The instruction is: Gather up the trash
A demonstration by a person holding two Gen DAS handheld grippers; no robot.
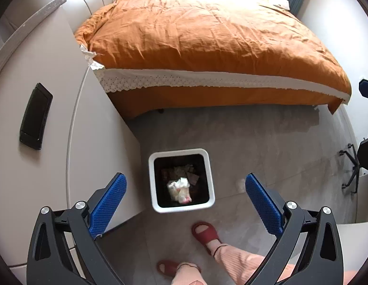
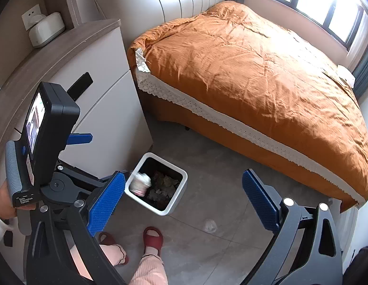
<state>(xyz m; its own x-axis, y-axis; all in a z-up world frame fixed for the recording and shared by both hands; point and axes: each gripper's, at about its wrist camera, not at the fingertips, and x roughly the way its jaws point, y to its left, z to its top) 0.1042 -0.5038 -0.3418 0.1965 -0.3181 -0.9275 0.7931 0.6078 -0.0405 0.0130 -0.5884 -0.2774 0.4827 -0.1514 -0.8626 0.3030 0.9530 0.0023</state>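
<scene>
The crumpled white wad (image 1: 179, 189) (a bit of pink at one edge) sits blurry inside the white square bin (image 1: 181, 153) on the grey floor, beside the cabinet (image 1: 53, 109). Left gripper (image 1: 185, 200) and right gripper (image 2: 184, 201) both gape wide, holding nothing.

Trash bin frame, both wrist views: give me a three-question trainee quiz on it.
1. True or false: the left hand-held gripper is shut on a tissue.
2. Where is the crumpled white wad? A) on the bed B) in the white bin C) on the cabinet
3. Fill in: a second crumpled piece lies on the ____, between the bin and the right hand-held gripper.

Key: 1 false, its jaws stand wide open and hold nothing; 2 B; 3 floor.
</scene>
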